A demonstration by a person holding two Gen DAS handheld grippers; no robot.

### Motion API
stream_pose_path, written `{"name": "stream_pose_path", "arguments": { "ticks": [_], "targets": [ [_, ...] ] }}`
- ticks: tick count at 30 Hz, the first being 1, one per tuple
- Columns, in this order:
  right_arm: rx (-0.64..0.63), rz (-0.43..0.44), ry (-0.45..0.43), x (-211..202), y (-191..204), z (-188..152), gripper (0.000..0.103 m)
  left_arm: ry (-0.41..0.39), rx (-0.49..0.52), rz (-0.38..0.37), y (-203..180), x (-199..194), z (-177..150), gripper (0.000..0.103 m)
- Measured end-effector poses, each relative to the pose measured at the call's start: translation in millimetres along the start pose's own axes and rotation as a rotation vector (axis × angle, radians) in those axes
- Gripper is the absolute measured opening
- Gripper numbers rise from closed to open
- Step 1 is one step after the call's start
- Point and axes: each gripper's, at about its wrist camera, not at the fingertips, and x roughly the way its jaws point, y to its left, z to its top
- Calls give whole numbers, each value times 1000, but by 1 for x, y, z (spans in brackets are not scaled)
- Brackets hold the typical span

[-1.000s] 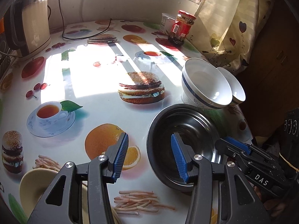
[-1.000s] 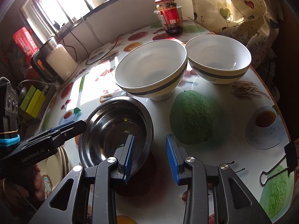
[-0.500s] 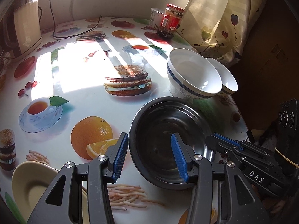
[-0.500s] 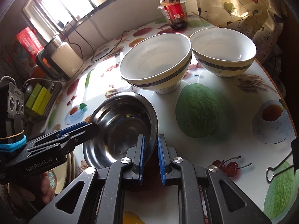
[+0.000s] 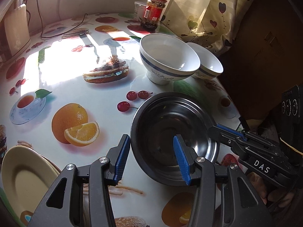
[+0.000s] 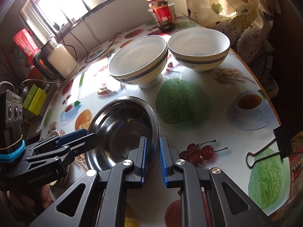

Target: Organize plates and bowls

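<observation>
The right tongs [image 6: 152, 158] pinch the steel bowl [image 6: 123, 126] rim at its 5 o'clock, while the released left tongs [image 5: 151, 158] straddle its 7 o'clock edge.

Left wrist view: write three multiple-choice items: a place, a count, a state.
1. The red-lidded jar stands: A) in the steel bowl; B) behind the white bowls; C) on the cream plate.
2. White bowls with a blue band: A) one; B) two; C) three.
3. The left gripper is: A) shut on the cream plate; B) shut on a white bowl; C) open astride the steel bowl's rim.
B: it stands beyond them. B: two side by side. C: pads apart, one inside the rim.
</observation>
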Motion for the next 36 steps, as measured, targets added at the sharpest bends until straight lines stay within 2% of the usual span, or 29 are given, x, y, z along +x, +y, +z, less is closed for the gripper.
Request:
{"name": "stream_pose_path", "arguments": {
  "ticks": [13, 20, 29, 36],
  "targets": [
    [9, -22, 9, -11, -10, -13, 14, 5, 18, -11, -13, -4, -9, 49],
    [17, -27, -38, -26, -13, -6, 19, -44, 25, -8, -10, -21, 3, 49],
    [-12, -50, -99, -37, -13, 43, 22, -100, 1, 13, 1, -24, 52, 49],
    [-24, -50, -112, -24, -10, 84, 23, -135, -19, -6, 5, -15, 95, 49]
  ]
}}
